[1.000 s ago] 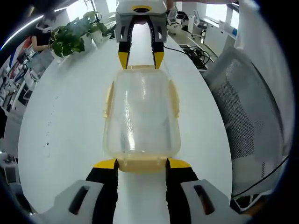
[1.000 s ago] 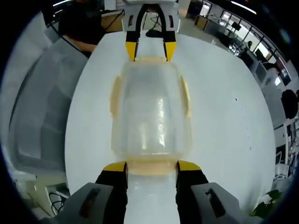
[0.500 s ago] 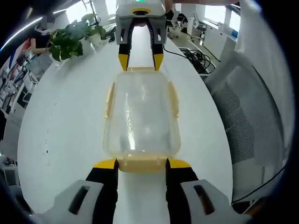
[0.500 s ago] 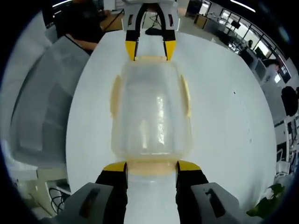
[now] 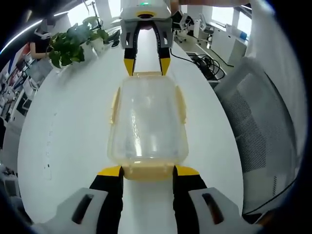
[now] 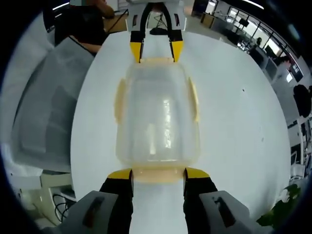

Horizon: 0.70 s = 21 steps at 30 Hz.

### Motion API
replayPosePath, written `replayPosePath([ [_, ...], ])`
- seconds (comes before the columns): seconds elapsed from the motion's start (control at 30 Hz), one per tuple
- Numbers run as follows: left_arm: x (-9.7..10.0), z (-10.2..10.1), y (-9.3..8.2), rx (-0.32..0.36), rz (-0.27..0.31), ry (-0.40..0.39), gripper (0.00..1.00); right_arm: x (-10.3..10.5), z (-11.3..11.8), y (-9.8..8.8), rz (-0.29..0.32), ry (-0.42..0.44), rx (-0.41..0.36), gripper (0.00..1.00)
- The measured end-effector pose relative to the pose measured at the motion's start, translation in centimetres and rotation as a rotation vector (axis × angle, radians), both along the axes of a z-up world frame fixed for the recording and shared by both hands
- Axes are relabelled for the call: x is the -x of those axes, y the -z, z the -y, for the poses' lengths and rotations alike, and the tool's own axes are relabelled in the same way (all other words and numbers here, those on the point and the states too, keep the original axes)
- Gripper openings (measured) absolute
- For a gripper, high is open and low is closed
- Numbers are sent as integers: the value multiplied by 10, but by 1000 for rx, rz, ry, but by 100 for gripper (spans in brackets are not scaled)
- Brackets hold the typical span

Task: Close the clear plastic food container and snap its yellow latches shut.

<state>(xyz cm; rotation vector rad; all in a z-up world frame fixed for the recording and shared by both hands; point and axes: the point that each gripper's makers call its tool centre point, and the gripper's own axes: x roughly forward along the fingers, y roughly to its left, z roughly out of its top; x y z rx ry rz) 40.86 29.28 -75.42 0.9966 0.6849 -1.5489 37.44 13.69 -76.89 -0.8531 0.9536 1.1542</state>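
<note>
Left gripper view, bottom centre: left gripper (image 5: 146, 170) fingers spread wide, yellow tips flanking the near yellow latch (image 5: 147, 171) of the clear container (image 5: 147, 122). Whether the tips touch the latch or only sit beside it cannot be told. Container lies mid-frame on the white desk (image 5: 73, 126), lid on, long axis running away from the camera, yellow latches on its left and right sides too. At its far end, upper centre, the right gripper (image 5: 146, 64) faces back, its fingers spread wide either side of the far latch. Upper left: potted plant (image 5: 70, 41) on the desk. Right of frame: mesh chair (image 5: 263, 126) beside the desk.

Right gripper view, bottom centre: right gripper (image 6: 158, 173) fingers wide, tips flanking the near latch (image 6: 158, 174). Container (image 6: 157, 114) fills mid-frame on the desk (image 6: 234, 126). Top centre: left gripper (image 6: 156, 50) at the far end, fingers wide around that latch. Left of frame: grey chair (image 6: 46, 107). Lower right edge: plant leaves (image 6: 285, 207).
</note>
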Motion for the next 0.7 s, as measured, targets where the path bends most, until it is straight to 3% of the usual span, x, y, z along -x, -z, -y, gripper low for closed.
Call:
replayPosePath([
  [0.7,0,15,12,-2,-21,18,39,3,15,14,-47,19,-4,39],
])
